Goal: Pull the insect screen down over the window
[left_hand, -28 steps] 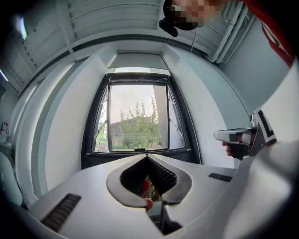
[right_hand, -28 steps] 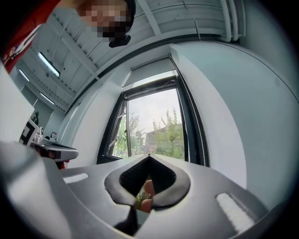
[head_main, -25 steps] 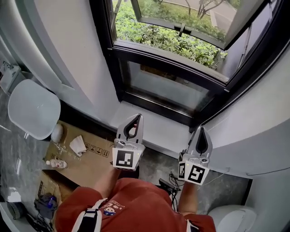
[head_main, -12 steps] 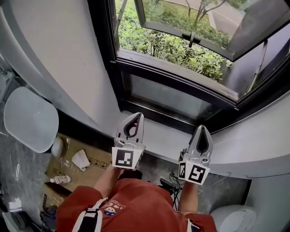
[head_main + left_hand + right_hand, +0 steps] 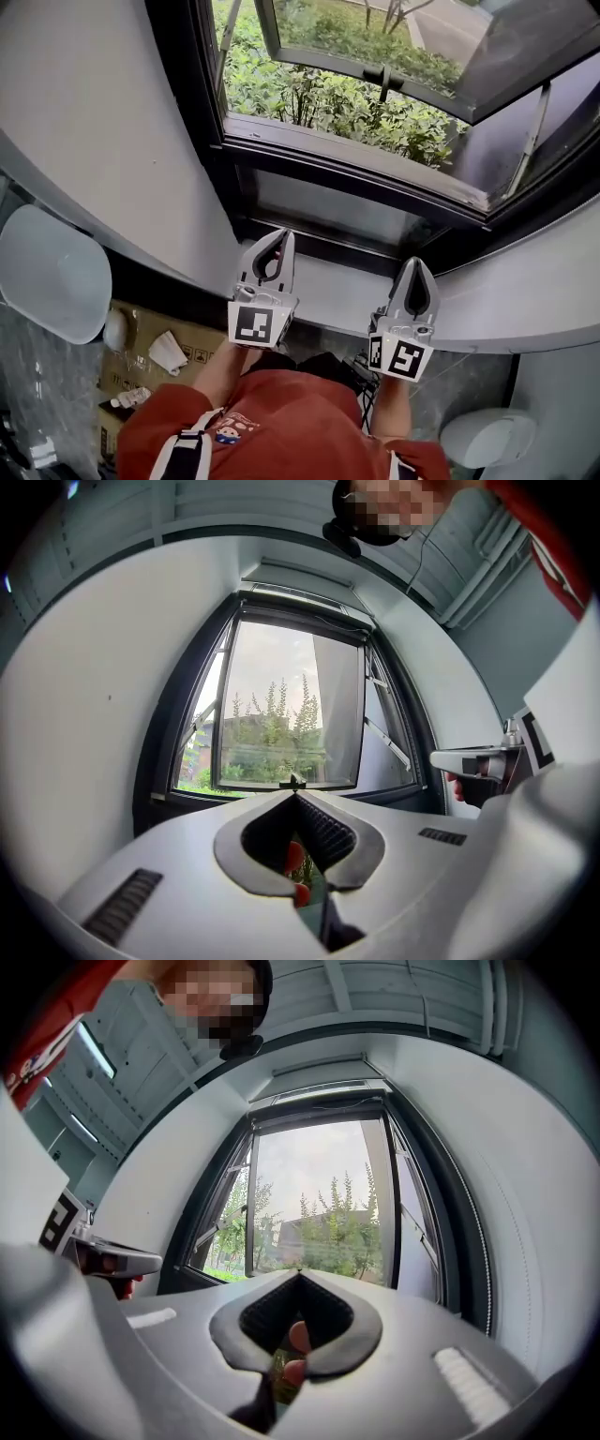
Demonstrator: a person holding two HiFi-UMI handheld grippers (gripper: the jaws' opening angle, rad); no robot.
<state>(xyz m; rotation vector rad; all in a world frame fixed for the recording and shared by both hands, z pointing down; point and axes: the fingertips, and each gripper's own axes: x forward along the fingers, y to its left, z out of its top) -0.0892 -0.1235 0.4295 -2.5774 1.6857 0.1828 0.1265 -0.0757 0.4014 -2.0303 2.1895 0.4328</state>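
Note:
A dark-framed window (image 5: 347,150) stands ahead of me, its sash (image 5: 412,56) swung outward over green shrubs. In the left gripper view the window (image 5: 281,714) rises tall, with a dark cassette (image 5: 309,597) across its top. No screen covers the opening. My left gripper (image 5: 280,234) is shut and empty, held upright below the sill (image 5: 319,281). The right gripper (image 5: 416,263) is also shut and empty, level with it to the right. Both point up at the window (image 5: 319,1204) and touch nothing.
White curved walls (image 5: 103,141) flank the window on both sides. On the floor at left lie a flattened cardboard box (image 5: 159,356) with tissue and a small bottle, and a white round seat (image 5: 52,272). Another white object (image 5: 487,436) sits at the lower right.
The head view has tilted up and shifted, so more of the open sash shows and less of the floor. Both grippers keep their pose, shut, below the sill.

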